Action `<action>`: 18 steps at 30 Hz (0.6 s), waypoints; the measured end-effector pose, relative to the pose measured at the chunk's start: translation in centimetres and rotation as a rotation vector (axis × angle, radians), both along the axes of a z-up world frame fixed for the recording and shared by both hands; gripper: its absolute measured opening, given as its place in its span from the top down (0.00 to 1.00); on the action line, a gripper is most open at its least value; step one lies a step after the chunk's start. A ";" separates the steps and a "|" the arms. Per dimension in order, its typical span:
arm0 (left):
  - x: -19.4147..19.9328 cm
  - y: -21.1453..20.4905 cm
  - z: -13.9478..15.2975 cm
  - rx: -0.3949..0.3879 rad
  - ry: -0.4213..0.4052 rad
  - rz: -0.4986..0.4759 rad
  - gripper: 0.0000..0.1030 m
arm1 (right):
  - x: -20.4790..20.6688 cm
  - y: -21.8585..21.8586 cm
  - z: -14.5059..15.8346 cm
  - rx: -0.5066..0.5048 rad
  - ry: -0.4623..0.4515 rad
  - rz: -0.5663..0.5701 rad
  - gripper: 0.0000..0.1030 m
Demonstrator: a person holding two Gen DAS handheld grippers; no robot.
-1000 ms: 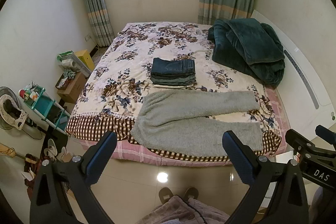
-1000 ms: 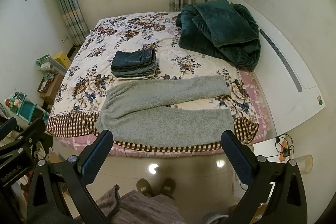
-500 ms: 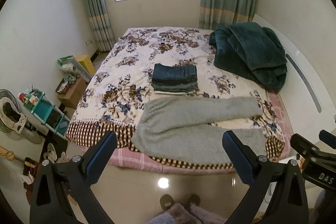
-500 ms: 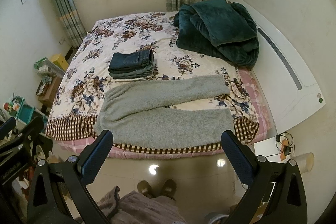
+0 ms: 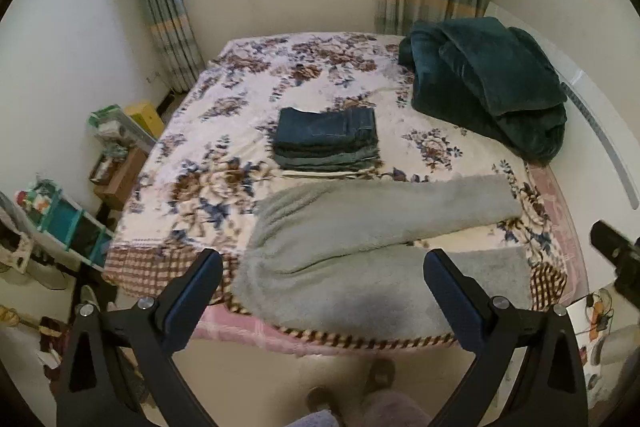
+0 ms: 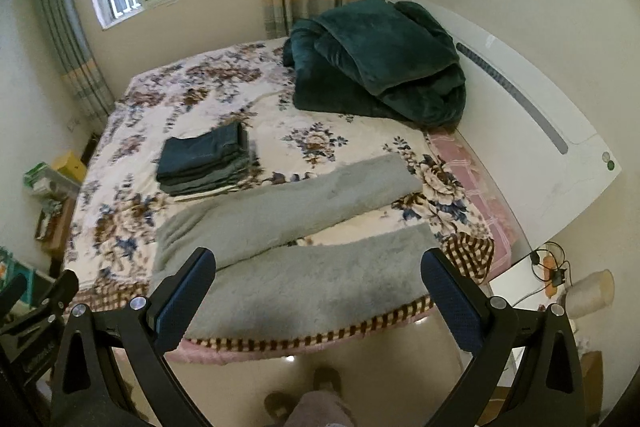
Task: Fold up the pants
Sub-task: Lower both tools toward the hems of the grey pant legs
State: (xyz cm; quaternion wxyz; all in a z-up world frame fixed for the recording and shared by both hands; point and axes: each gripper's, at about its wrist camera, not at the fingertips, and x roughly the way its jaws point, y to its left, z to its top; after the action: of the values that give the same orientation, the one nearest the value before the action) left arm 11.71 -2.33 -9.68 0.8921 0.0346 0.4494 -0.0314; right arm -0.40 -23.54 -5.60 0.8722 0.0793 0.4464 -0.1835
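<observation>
approaching grey fleece pants (image 5: 372,247) spread flat along near edge of bed (image 5: 208,107).
now closer than a second ago; left gripper (image 5: 322,301) and right gripper (image 6: 318,299) both spread wide, empty, not yet touching; first fold still ahead.

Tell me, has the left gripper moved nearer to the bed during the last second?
Yes. The left gripper has come forward: its fingertips now overlap the grey fleece pants at the bed edge.

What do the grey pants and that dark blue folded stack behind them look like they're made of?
The grey pants look like fleece or plush knit: a matte, fuzzy nap with soft, rounded edges. The folded stack looks like denim: dark blue, flat weave with visible stitched seams and crisp fold edges, though the lower layers are too small to judge.
</observation>
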 end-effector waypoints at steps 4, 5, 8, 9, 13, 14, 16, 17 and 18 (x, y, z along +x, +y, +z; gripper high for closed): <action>4.9 -2.7 -2.9 0.032 0.019 0.012 0.00 | 6.1 -3.8 -4.7 0.046 0.049 -0.014 0.00; 5.9 -3.3 -3.4 0.036 0.028 0.015 0.00 | 7.5 -4.8 -5.9 0.049 0.062 -0.014 0.00; 9.8 -5.5 -5.8 0.047 0.069 0.046 0.00 | 13.1 -8.5 -10.2 0.087 0.121 0.006 0.00; 11.6 -6.5 -7.0 0.042 0.086 0.058 0.00 | 14.6 -9.7 -11.6 0.105 0.137 0.016 0.00; 17.1 -9.3 -11.2 0.048 0.136 0.086 0.00 | 21.6 -13.8 -17.9 0.135 0.209 0.068 0.00; 18.4 -10.0 -12.4 0.057 0.148 0.089 0.00 | 23.1 -14.6 -19.5 0.138 0.232 0.080 0.00; 21.0 -11.3 -15.0 0.066 0.170 0.092 0.00 | 26.4 -16.2 -23.0 0.134 0.274 0.103 0.00; 22.2 -11.8 -16.4 0.074 0.182 0.092 0.00 | 27.9 -16.8 -24.7 0.125 0.289 0.119 0.00; 23.4 -12.3 -18.0 0.084 0.193 0.090 0.00 | 29.4 -17.2 -26.5 0.107 0.299 0.144 0.00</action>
State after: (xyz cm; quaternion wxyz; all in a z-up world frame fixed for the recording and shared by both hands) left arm 35.13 -14.62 -27.70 0.8429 0.0487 0.5354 0.0245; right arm 29.01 -40.78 -32.08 0.8015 0.0652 0.5847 -0.1065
